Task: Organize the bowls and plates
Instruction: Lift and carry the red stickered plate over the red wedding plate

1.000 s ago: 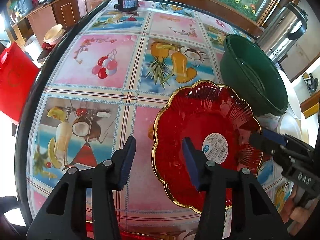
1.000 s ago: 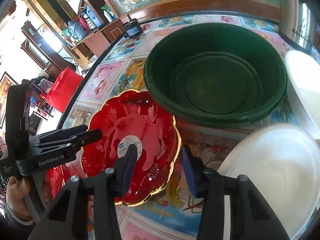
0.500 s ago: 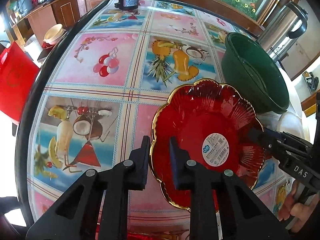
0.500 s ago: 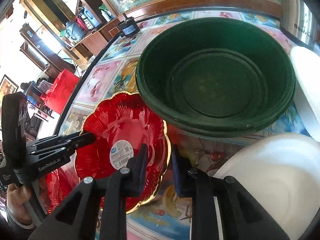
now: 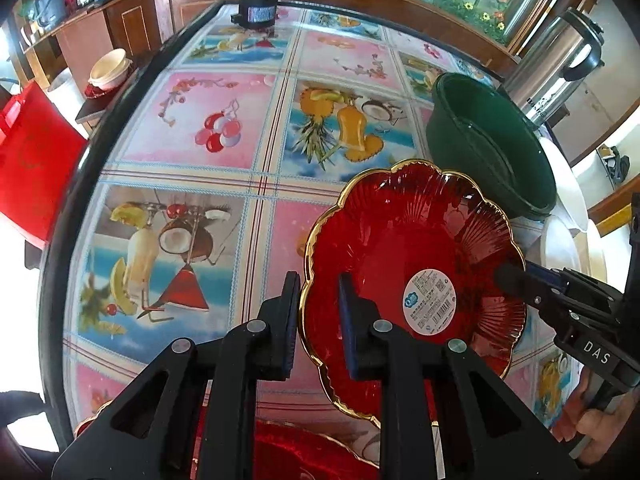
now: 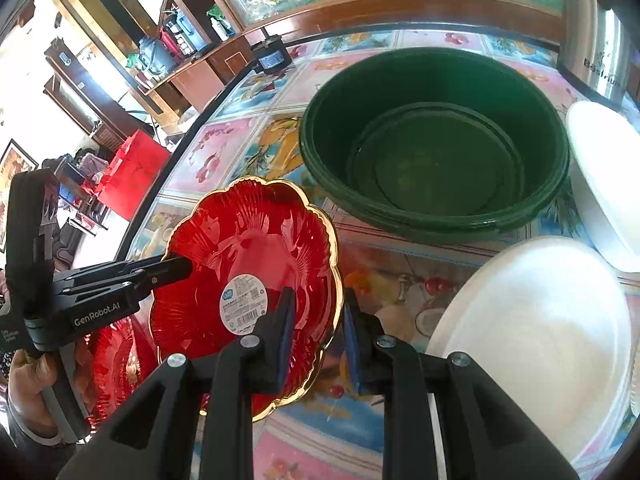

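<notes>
A red scalloped plate with a gold rim and a white sticker (image 5: 412,264) is held tilted above the table between both grippers; it also shows in the right wrist view (image 6: 248,280). My left gripper (image 5: 318,320) is shut on its left rim. My right gripper (image 6: 318,320) is shut on its right rim. A large dark green basin (image 6: 436,148) stands behind the plate. More red plates (image 6: 116,364) lie below it, near the table's front edge. White plates (image 6: 536,336) sit to the right.
The table (image 5: 192,120) has a fruit-print cloth. A steel urn (image 5: 556,68) stands at the back right and a small black device (image 5: 256,8) at the far edge. A red bag (image 5: 28,172) sits off the left side.
Both grippers have closed on opposite rims of the red plate. The plate has come up off the table, tilted.
</notes>
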